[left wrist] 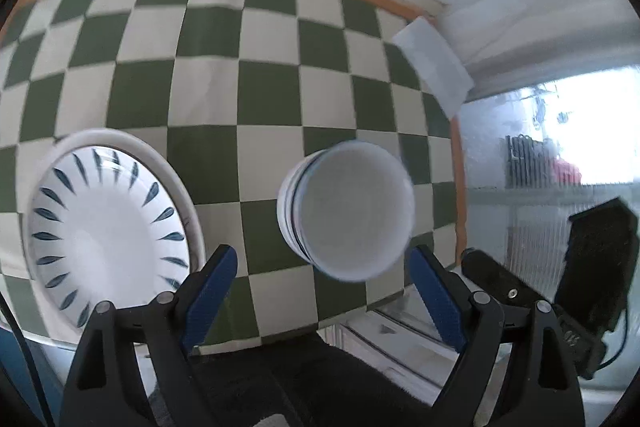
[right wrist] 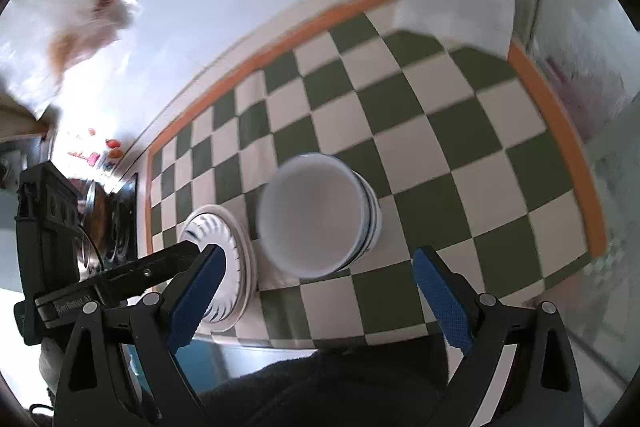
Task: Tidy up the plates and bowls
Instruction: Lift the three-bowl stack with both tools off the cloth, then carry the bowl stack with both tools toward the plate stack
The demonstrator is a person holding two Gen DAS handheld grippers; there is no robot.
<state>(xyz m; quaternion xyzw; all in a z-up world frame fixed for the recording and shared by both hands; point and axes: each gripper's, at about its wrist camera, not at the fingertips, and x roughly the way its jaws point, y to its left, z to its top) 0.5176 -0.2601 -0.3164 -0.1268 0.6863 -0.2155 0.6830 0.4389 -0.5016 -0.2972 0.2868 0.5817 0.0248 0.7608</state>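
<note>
Both blue-padded grippers, left gripper (left wrist: 322,291) and right gripper (right wrist: 316,287), gape empty above a stack of white bowls (left wrist: 348,211) with dark bands, beside blue-leaf plates (left wrist: 108,227), on the green-checked counter (left wrist: 224,67).

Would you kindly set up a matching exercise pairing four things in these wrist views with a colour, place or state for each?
Things:
1. stack of bowls
2. stack of plates
3. tablecloth
4. white folded cloth

Descriptions:
A. green and cream checks with an orange border
B. white with dark blue leaf marks fanned round the inside
C. lies at the far corner of the table
D. plain white inside, dark bands round the outside

Pairs: 1-D, 2-B, 3-A, 4-C
</note>
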